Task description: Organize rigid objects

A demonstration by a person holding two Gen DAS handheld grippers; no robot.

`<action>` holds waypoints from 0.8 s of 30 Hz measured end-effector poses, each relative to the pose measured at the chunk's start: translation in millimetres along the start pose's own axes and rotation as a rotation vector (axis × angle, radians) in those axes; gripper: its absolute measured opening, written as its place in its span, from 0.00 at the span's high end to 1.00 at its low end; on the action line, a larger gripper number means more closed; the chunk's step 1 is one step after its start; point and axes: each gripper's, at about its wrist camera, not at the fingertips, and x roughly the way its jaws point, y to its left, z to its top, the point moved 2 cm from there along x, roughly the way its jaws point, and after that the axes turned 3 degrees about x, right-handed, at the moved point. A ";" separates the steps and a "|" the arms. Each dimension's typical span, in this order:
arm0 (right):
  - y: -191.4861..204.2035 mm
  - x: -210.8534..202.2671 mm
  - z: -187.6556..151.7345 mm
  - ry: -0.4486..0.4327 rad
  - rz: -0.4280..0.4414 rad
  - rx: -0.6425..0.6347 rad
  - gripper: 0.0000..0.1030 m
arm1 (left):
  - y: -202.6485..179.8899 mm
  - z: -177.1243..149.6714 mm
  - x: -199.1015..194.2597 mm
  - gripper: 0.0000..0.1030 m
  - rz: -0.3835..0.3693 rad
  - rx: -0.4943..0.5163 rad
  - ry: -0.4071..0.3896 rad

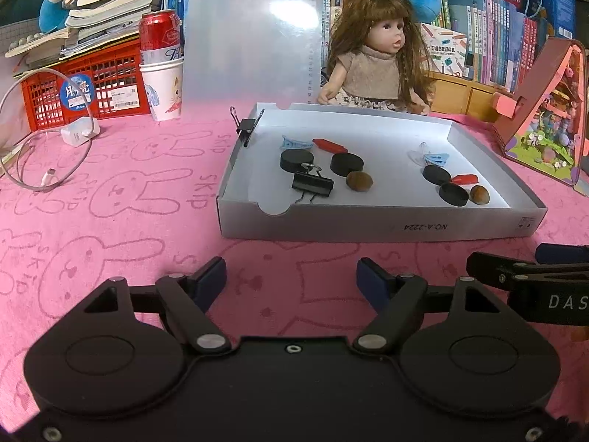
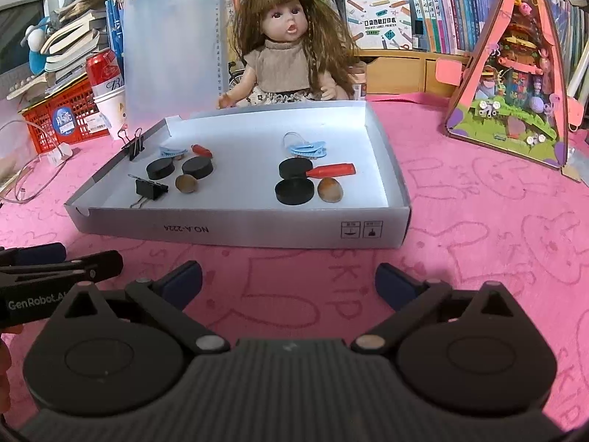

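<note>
Hovering over the pink bunny-print tablecloth (image 2: 478, 228), the right gripper (image 2: 289, 283) had its blue-padded fingers (image 2: 184, 281) spread wide apart with nothing between them, just short of the near wall of the shallow white cardboard box (image 2: 243, 226). The left gripper (image 1: 291, 276) sat alongside it, fingers also apart and empty, before the same near wall.

Inside the box the small objects lay in two clusters. Toward the left wall were two black discs (image 2: 160, 168) side by side, a blue hair clip (image 2: 173, 151) and a red piece (image 2: 201, 150) behind them, a brown nut (image 2: 186, 183), probably a hazelnut though the view was too coarse to be sure, and a black binder clip (image 2: 150, 188) nearest the front left corner. Toward the right wall lay another blue hair clip (image 2: 307, 149), two more black discs (image 2: 295, 191) one behind the other, a red piece (image 2: 333, 170) resting against the rear disc, and a second nut (image 2: 330, 190) just beside the front disc. Another binder clip (image 2: 133, 145) was clamped upright on the box's left rim.

Behind the far wall sat a doll (image 2: 291, 51), with a translucent clipboard (image 2: 173, 48) standing to its left, a red can (image 2: 105, 73) in a paper cup beside a red crate (image 2: 59, 118), and a pink triangular toy house (image 2: 515, 73) near the right edge of the cloth.
</note>
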 end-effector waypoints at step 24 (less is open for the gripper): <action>4.0 2.0 -2.0 0.013 -0.049 -0.025 0.00 | -1.9 0.4 5.8 0.13 0.002 0.014 0.018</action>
